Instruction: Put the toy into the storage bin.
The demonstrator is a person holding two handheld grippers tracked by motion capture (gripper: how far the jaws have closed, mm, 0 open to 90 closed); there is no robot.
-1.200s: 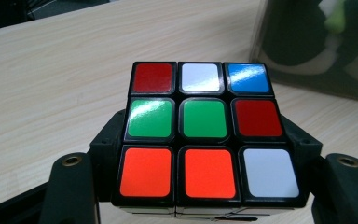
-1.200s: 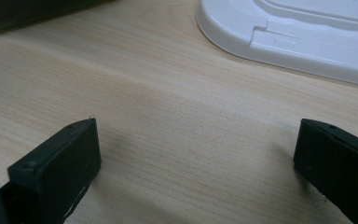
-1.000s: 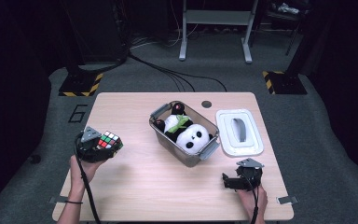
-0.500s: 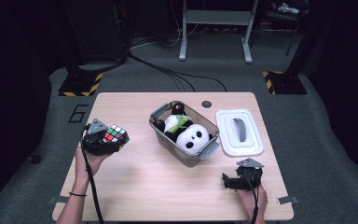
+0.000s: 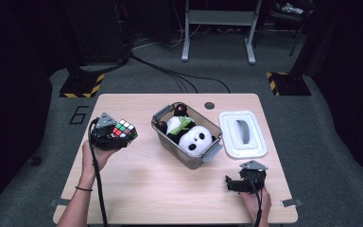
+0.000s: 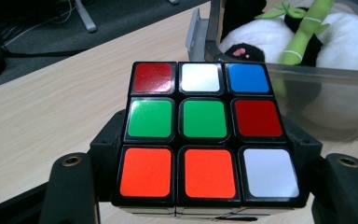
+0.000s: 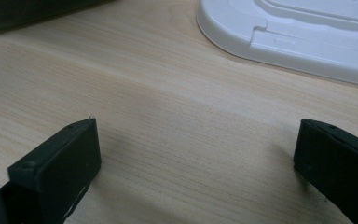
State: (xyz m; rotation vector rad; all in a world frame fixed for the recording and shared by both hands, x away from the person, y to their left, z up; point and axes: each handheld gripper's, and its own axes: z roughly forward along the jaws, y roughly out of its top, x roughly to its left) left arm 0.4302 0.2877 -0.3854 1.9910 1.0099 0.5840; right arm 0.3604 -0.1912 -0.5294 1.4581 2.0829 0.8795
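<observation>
A scrambled puzzle cube (image 5: 124,131) (image 6: 205,133) is clamped between the jaws of my left gripper (image 5: 118,137) (image 6: 205,186), held above the table's left side, a short way left of a clear plastic bin (image 5: 208,153). Inside the bin lies a plush panda (image 5: 196,139) (image 6: 335,42) with a green bamboo stalk (image 6: 303,32). The bin's white lid (image 5: 243,134) (image 7: 307,32) lies flat on the table to its right. My right gripper (image 5: 234,184) (image 7: 196,158) rests low near the front right of the table, open, with bare wood between its jaws.
The wooden table (image 5: 160,189) has a small round hole (image 5: 210,105) near its far edge. Grey carpet surrounds it, with cables and a metal stand's legs (image 5: 217,42) beyond. A person's forearms enter from the bottom.
My left gripper has carried the cube to the right and a little away from me, closer to the bin. The right gripper has stayed still.
</observation>
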